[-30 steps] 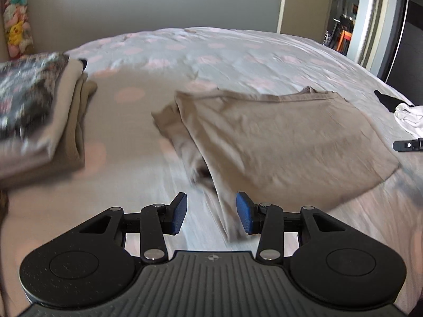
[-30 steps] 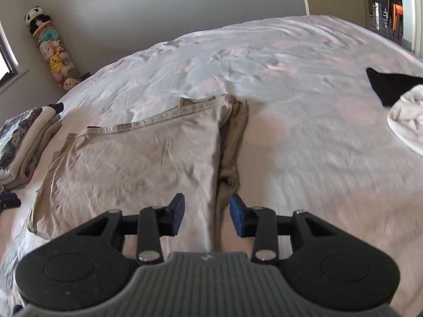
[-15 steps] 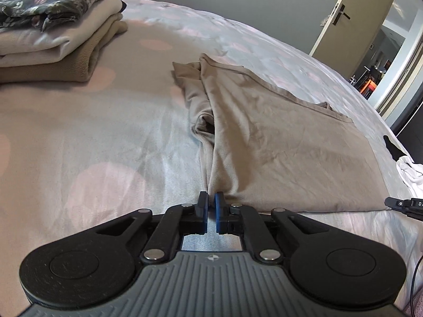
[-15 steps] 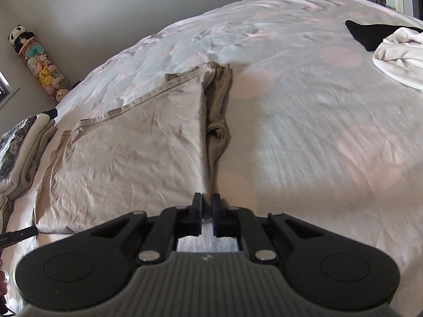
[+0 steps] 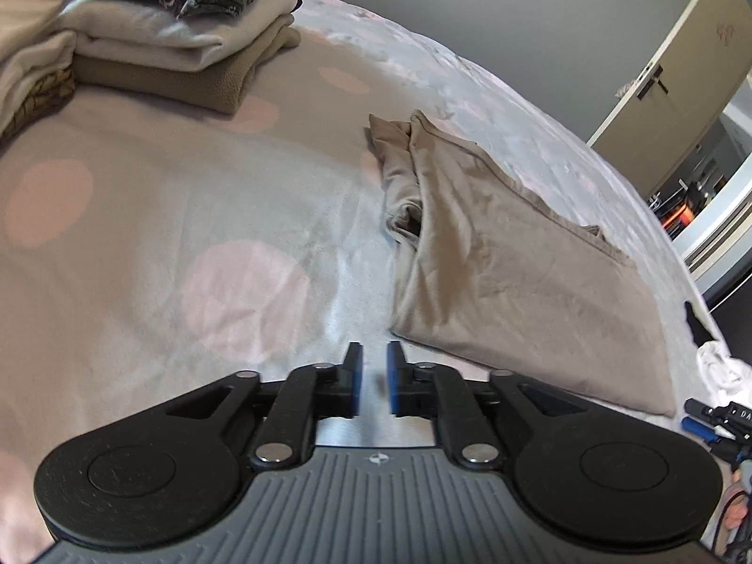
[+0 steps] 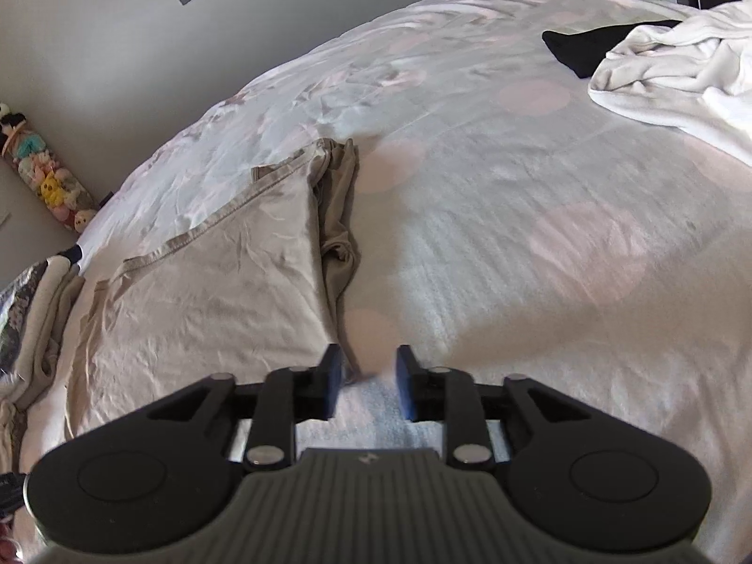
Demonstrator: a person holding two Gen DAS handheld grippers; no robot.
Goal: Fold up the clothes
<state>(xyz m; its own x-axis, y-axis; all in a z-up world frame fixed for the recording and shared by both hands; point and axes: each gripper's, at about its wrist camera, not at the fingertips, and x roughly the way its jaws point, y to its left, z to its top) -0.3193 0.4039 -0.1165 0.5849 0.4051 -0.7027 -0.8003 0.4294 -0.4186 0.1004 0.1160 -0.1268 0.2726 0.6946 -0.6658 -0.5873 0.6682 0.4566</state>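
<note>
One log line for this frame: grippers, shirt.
left gripper open, empty | right gripper open, empty | tan shirt sides folded in, on bed

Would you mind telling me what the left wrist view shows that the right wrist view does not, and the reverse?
Only the left wrist view shows the open left gripper, the door and the full stack of folded clothes. Only the right wrist view shows the open right gripper, the plush toys by the wall and all of the white garment with the black item beside it. Both show the beige garment lying flat on the bed, held by neither gripper.
</note>
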